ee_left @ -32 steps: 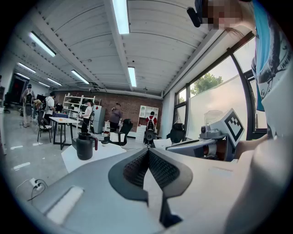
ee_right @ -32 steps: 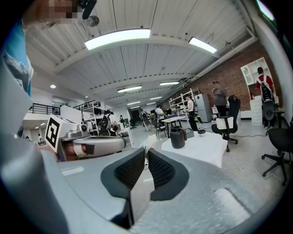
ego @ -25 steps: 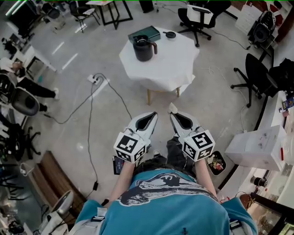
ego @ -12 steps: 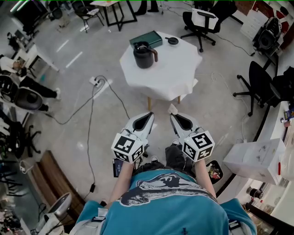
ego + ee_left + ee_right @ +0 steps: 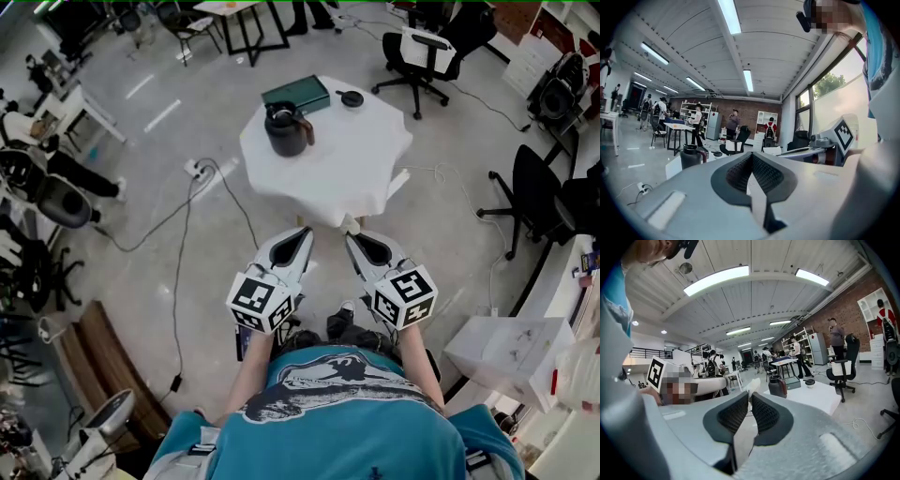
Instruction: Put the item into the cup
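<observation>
A dark cup with a handle [image 5: 286,131] stands on a small white table [image 5: 361,159] ahead of me. A green box [image 5: 296,95] and a small black round item [image 5: 350,97] lie behind it. My left gripper [image 5: 307,232] and right gripper [image 5: 351,234] are held side by side low over the floor, short of the table's near edge. Both are shut with nothing between the jaws. The left gripper view shows its jaws [image 5: 751,155] closed, with the cup [image 5: 691,156] far off. From the right gripper [image 5: 750,394] the cup [image 5: 777,386] and the black item [image 5: 809,382] are visible.
Black office chairs [image 5: 427,47] [image 5: 534,192] stand behind and right of the table. A cable and power strip [image 5: 195,167] lie on the floor to the left. A white box [image 5: 511,347] sits at my right. Several people stand far back.
The table has drawn nearer to the grippers in the head view. Both grippers keep the same pose, side by side and shut.
</observation>
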{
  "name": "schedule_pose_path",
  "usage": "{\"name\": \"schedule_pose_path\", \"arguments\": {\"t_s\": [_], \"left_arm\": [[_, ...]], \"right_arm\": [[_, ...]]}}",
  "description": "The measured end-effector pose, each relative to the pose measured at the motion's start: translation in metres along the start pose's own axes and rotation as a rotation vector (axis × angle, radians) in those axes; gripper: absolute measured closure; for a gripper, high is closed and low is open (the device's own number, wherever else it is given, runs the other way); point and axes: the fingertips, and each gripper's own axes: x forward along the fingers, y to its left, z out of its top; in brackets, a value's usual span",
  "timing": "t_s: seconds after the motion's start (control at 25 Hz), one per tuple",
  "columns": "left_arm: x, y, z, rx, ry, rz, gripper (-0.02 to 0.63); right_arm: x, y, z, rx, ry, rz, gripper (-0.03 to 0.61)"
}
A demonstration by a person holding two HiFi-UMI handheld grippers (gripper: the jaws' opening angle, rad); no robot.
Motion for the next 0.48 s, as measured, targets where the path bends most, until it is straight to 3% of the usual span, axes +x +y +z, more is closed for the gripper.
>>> {"name": "schedule_pose_path", "arguments": {"t_s": [0.48], "left_arm": [[0.022,-0.011,-0.012,-0.006,0.041,0.051,0.601]], "right_arm": [[0.006,-0.027,-0.016,0.042,0.035,0.067,0.551]]}}
